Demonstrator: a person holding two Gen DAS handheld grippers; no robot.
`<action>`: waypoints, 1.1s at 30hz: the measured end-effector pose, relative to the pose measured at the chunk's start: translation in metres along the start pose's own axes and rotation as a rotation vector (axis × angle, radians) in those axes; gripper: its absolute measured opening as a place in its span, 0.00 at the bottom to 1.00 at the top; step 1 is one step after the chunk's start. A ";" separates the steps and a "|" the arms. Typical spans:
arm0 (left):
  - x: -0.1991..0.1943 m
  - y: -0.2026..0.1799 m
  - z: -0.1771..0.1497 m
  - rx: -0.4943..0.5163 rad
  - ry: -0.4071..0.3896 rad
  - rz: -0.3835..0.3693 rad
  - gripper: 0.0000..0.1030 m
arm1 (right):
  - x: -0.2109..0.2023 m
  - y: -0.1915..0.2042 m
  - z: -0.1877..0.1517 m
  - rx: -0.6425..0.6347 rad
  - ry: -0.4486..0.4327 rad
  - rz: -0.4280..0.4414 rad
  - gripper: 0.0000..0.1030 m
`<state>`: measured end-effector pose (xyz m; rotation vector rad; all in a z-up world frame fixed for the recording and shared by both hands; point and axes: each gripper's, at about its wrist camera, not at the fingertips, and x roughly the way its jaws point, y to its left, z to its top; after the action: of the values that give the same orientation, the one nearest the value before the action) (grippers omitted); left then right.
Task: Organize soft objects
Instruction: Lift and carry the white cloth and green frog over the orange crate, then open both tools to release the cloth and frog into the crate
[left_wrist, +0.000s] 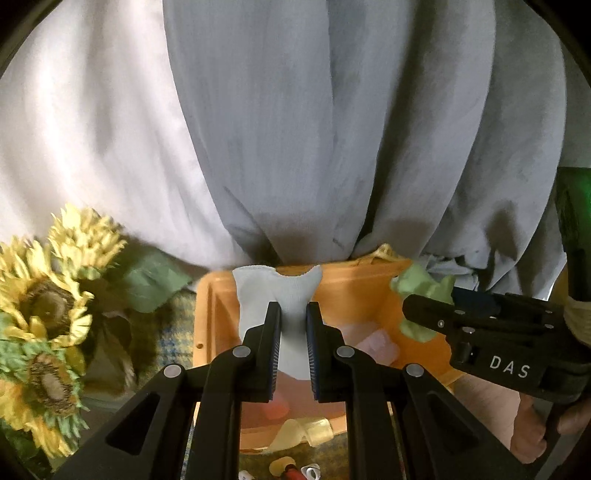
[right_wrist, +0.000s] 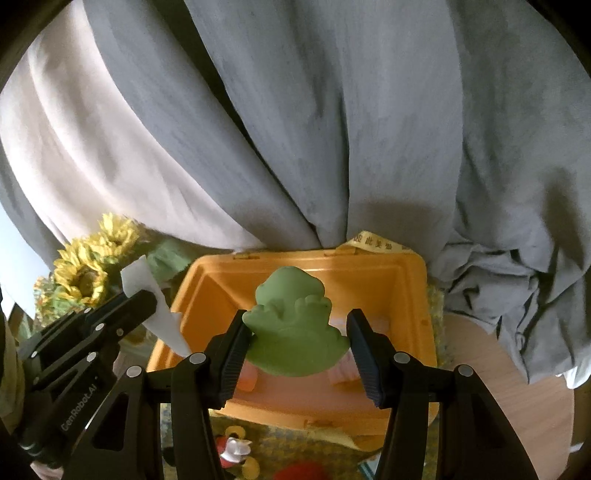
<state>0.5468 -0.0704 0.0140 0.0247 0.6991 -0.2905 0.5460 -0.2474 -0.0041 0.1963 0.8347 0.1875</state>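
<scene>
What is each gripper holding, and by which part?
Left gripper pinches the pale sock mid-length. Right gripper is open around the green toy; only its left finger touches.

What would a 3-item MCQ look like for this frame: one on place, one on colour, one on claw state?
1. Where is the green squishy toy?
A. Lying among the sunflowers
B. Between the right claw's fingers, over the orange bin
C. On the bare wood at right

2. What colour is the cloth piece in the left claw?
A. Red
B. Black
C. Pale blue-white

3. How does the right claw stand?
A. Open wider than the toy, right finger clear of it
B. Shut with nothing in it
C. Out of view

Answers:
1 B: the toy sits between the fingers with the orange bin behind it.
2 C: pale fabric shows pinched between the left pads.
3 A: a gap shows between the toy and the right finger.
</scene>
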 end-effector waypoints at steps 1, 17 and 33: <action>0.005 0.001 0.000 0.002 0.010 -0.001 0.14 | 0.005 -0.001 0.001 0.002 0.013 -0.001 0.53; 0.069 -0.006 -0.018 0.088 0.187 0.034 0.18 | 0.077 -0.029 -0.014 0.066 0.213 -0.038 0.53; 0.040 -0.009 -0.027 0.129 0.134 0.061 0.64 | 0.054 -0.029 -0.020 0.038 0.153 -0.115 0.66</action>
<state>0.5560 -0.0864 -0.0310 0.1894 0.8100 -0.2772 0.5694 -0.2602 -0.0627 0.1703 0.9990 0.0789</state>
